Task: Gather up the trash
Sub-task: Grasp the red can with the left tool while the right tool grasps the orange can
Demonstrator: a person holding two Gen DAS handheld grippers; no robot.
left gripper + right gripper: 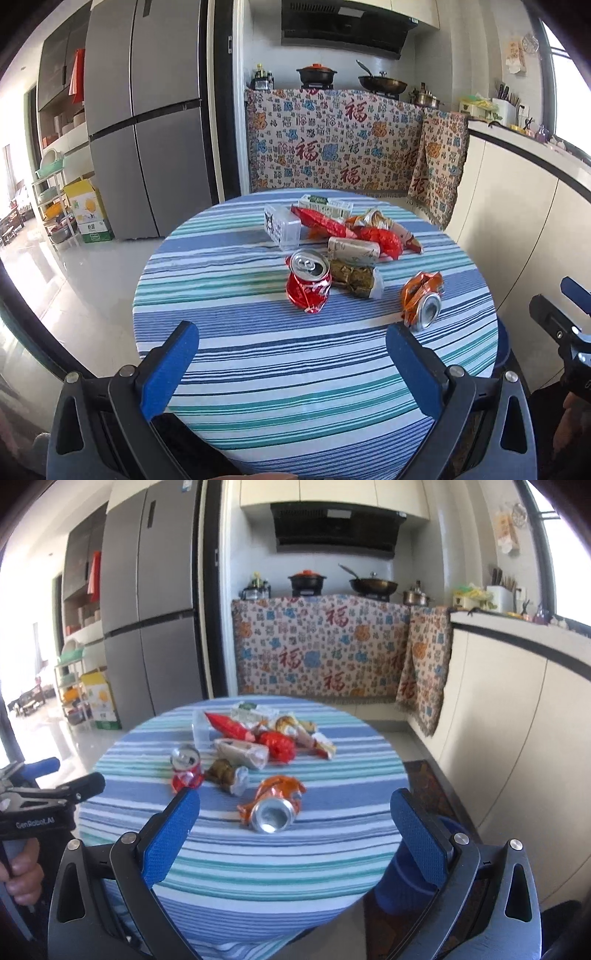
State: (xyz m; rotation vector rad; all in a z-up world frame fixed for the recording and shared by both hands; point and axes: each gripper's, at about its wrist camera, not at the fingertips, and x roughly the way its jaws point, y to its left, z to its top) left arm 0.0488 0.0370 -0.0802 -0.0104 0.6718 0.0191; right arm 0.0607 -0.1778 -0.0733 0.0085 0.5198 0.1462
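Right hand-held gripper [295, 814] is held wide and empty, with the crushed orange can [275, 805] lying straight ahead on the striped worktop [258, 867], open end toward it; left hand-held gripper [291, 343], also wide, is judged farther away

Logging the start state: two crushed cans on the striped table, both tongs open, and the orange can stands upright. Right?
One slip: the orange can lies on its side, its top facing the camera in the right wrist view. Otherwise yes: red can too, striped table, left tongs and right tongs open.
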